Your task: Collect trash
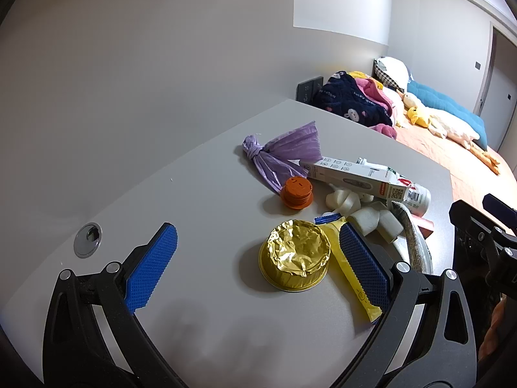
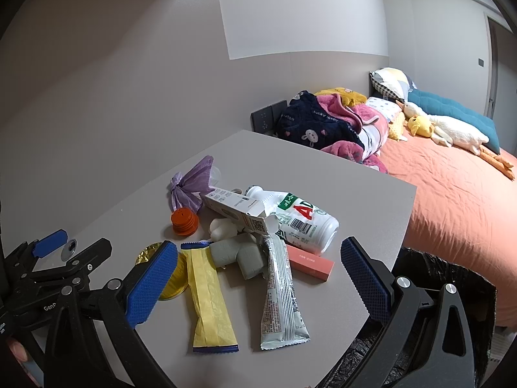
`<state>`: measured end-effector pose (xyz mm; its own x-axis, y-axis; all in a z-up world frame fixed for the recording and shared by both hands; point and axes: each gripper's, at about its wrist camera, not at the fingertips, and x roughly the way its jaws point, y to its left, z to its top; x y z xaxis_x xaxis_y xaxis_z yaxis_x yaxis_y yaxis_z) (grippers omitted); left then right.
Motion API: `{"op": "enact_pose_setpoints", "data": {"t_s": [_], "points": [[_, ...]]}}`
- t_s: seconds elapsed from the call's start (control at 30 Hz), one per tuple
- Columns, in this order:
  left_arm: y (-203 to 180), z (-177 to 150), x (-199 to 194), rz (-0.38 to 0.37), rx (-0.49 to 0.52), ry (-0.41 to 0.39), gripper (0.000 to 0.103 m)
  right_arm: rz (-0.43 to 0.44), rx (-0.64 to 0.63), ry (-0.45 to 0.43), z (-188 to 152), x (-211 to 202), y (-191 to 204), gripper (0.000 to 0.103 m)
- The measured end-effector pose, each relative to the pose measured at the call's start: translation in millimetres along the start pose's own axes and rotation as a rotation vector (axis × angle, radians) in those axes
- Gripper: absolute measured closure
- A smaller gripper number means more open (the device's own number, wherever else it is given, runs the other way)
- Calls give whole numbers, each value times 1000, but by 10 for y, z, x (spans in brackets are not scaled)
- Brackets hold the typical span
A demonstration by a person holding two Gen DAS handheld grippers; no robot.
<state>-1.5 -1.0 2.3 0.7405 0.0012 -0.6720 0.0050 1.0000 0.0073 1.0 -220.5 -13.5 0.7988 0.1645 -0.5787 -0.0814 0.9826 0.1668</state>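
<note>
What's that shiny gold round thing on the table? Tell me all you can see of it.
The gold cup is a small, low round container that looks like metal foil, with a crinkled gold foil lid pressed over its top and a rim flaring at the base. It sits upright on the grey table, between the open fingers of the left tool, untouched by them. A yellow wrapper lies right beside it, seemingly against its edge.

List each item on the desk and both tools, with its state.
left tool: open, empty, over the desk
right tool: open, empty
gold foil cup: upright, foil top crumpled
yellow wrapper: flat, empty-looking
silver wrapper: flat, one end on the pile
white bottle: on its side
white carton: end flap open, atop the bottle
purple bag: knotted
orange cap: resting flat
</note>
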Motion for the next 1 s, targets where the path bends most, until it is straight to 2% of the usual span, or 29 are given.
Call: {"op": "enact_pose_setpoints", "data": {"t_s": [1.0], "points": [[-7,5,0,0,6,0,6,3,10,3,-20,-19,-20,3]]}}
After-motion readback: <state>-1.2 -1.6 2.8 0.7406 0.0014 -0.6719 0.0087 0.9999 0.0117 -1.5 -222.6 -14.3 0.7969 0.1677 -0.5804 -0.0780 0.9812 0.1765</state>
